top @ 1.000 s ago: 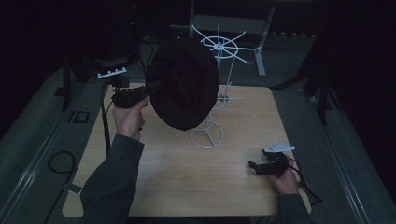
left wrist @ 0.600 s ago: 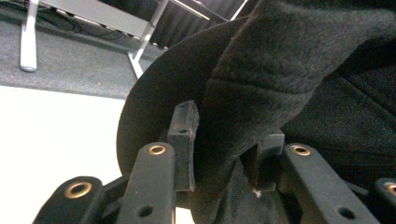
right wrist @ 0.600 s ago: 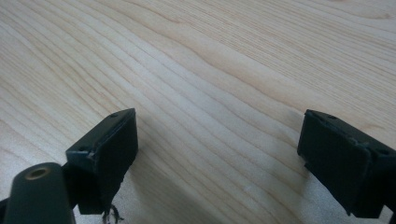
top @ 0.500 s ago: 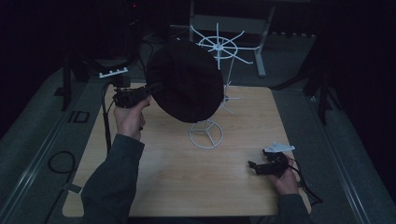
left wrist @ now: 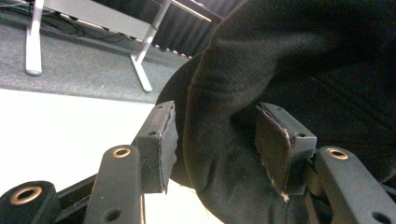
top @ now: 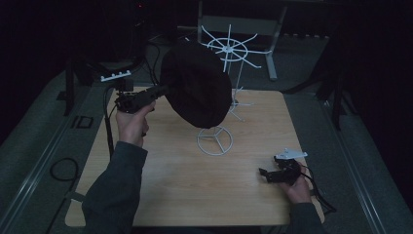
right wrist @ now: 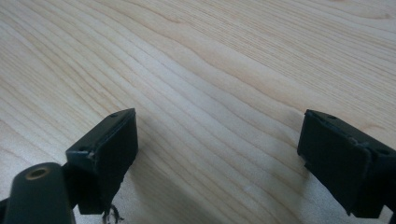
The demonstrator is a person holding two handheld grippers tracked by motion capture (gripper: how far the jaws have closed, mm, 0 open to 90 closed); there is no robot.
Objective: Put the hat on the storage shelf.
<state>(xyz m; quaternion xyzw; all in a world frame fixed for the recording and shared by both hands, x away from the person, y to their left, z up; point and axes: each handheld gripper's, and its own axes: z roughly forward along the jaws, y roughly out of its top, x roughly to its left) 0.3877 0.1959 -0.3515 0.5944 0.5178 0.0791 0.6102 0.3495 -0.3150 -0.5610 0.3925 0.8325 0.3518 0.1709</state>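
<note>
A black hat [top: 197, 85] hangs in the air above the wooden table [top: 185, 185], pressed against the white wire rack [top: 229, 48], whose round base [top: 215, 141] stands mid-table. My left gripper [top: 163, 90] is shut on the hat's left edge. In the left gripper view, a thick fold of the black hat [left wrist: 289, 60] sits between the two pads [left wrist: 161, 142] of that gripper [left wrist: 217, 144]. My right gripper [top: 267, 174] rests low on the table at the front right, open. The right gripper [right wrist: 215, 154] has bare wood between its jaws.
Behind the table stands a grey metal frame [top: 270, 53] on dark carpet. A small white pegged piece [top: 116, 75] sits past the table's far left corner. Cables [top: 61, 168] lie on the floor at the left. The rack's lower wire arms [top: 238, 105] stick out to the right.
The left hand has lifted the hat slightly higher against the rack. The right gripper has stayed where it was.
</note>
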